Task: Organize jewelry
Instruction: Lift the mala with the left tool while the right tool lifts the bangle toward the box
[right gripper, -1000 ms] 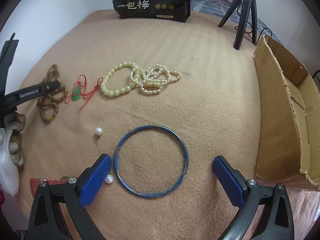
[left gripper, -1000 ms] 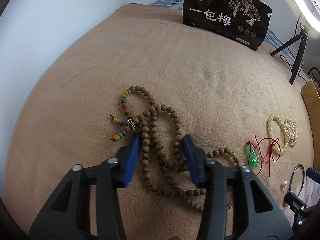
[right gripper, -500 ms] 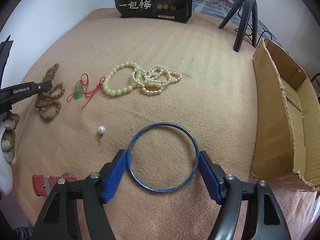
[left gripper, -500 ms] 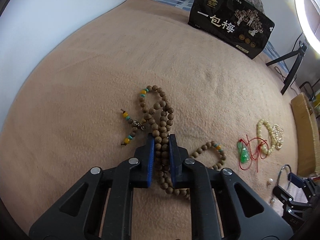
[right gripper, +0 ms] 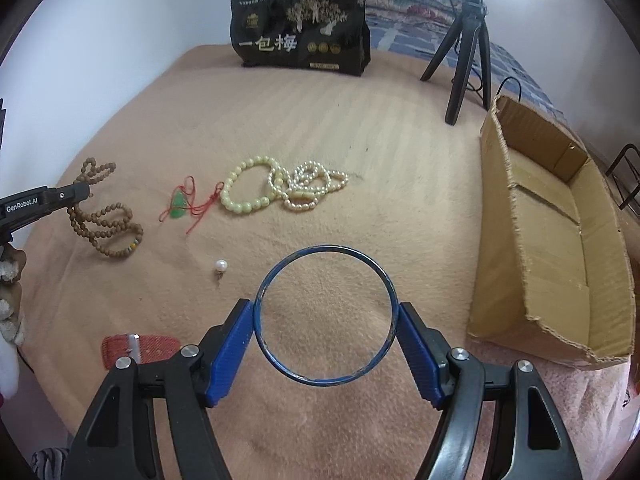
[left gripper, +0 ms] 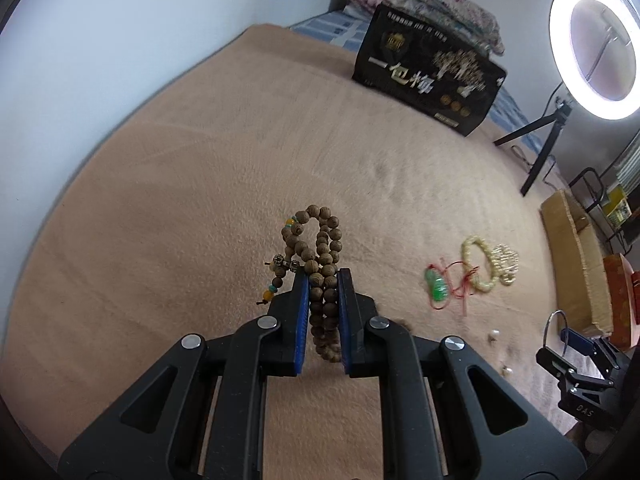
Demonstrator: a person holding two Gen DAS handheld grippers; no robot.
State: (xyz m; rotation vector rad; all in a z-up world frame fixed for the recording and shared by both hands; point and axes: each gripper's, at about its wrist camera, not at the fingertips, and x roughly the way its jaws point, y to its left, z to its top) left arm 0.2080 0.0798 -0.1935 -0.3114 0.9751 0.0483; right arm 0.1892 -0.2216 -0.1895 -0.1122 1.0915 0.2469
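My left gripper (left gripper: 323, 280) is shut on the brown wooden bead necklace (left gripper: 320, 248) and holds it lifted above the tan blanket; in the right wrist view the necklace (right gripper: 105, 224) hangs from that gripper (right gripper: 82, 194) with its lower loops on the blanket. My right gripper (right gripper: 326, 316) is shut on the blue bangle (right gripper: 325, 314), gripping it across its width, lifted off the blanket. The bangle also shows at the far right of the left wrist view (left gripper: 554, 330).
On the tan blanket (right gripper: 400, 160) lie a green pendant on red cord (right gripper: 180, 202), a cream bead bracelet (right gripper: 246, 188), pearl strands (right gripper: 310, 188), a loose pearl (right gripper: 221, 266) and a red watch strap (right gripper: 138, 350). An open cardboard box (right gripper: 560, 240) stands at the right. A black bag (right gripper: 300, 36) and tripod (right gripper: 466, 52) stand behind.
My left gripper closed on the wooden bead necklace and lifted it. My right gripper closed on the blue bangle and raised it off the blanket.
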